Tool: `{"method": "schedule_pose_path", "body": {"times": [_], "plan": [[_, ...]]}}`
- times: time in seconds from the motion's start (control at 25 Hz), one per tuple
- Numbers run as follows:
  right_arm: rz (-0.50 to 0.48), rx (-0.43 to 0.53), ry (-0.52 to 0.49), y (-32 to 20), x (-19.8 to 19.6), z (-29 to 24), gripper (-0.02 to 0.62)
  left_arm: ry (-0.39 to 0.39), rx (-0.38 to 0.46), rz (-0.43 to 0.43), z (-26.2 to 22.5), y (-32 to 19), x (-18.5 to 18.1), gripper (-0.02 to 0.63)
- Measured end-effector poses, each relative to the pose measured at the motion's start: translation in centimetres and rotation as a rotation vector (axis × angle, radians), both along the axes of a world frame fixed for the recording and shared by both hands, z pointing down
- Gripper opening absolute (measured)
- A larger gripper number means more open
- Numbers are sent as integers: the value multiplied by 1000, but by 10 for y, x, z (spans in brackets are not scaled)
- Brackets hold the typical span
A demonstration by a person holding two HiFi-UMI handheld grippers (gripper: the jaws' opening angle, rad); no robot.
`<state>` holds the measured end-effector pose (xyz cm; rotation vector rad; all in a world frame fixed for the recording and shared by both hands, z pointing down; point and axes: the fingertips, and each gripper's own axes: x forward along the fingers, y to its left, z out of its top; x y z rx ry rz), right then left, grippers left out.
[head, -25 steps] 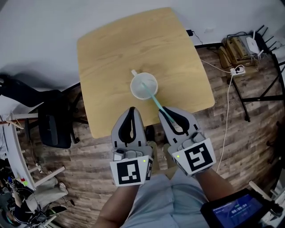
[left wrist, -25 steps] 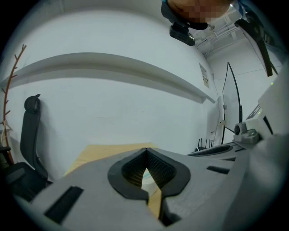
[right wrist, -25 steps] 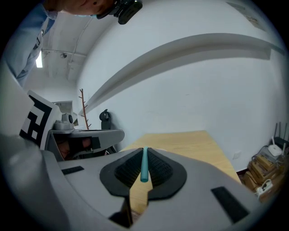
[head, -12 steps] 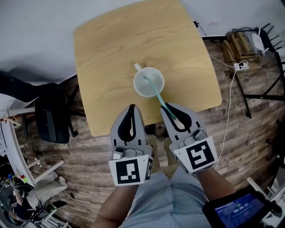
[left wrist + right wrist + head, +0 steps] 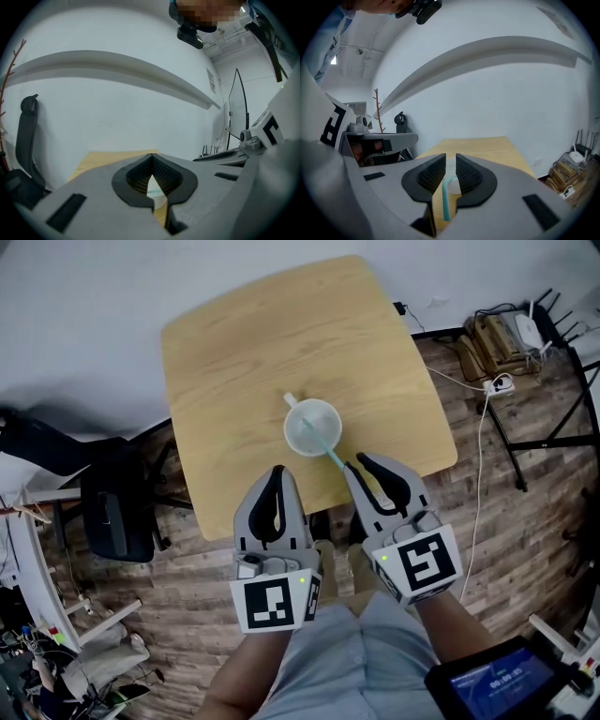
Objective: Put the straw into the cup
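A white cup (image 5: 312, 427) with a small handle stands on the wooden table (image 5: 234, 343), near its front edge. A teal straw (image 5: 324, 449) leans in the cup, its upper end sticking out toward me. My right gripper (image 5: 355, 462) is open just behind that end. In the right gripper view the straw (image 5: 445, 199) runs through the gap between the parted jaws, with the cup (image 5: 453, 185) beyond. My left gripper (image 5: 277, 470) is shut and empty, left of the cup. A bit of the cup (image 5: 152, 190) shows through the left gripper's (image 5: 151, 157) jaw window.
A black office chair (image 5: 112, 512) stands left of the table. A power strip (image 5: 497, 385), cables and boxes (image 5: 506, 334) lie on the wood floor at the right. A tablet screen (image 5: 492, 681) is at the lower right. My legs are just below the grippers.
The right gripper was shut on the straw with its tip in the cup; its jaws have now parted and the straw leans in the cup. The left gripper has held still.
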<state>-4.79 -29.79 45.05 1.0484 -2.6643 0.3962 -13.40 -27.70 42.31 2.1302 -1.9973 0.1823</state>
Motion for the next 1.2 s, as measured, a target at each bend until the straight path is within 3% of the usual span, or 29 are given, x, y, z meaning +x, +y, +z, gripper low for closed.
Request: {"method": "schedule_pose_path", "body": {"times": [0.4,0.68,1.2], "plan": [[74,191,-83,0,4,-100,58,-38,184,87,-91,6,16,-3],[107,318,-115,2,-2,-154,8,-57,287,133,-136,11,25,-3],[108,378,-115,2,-8,-177,0,-66,372,132,-169,9,16,-3]]}}
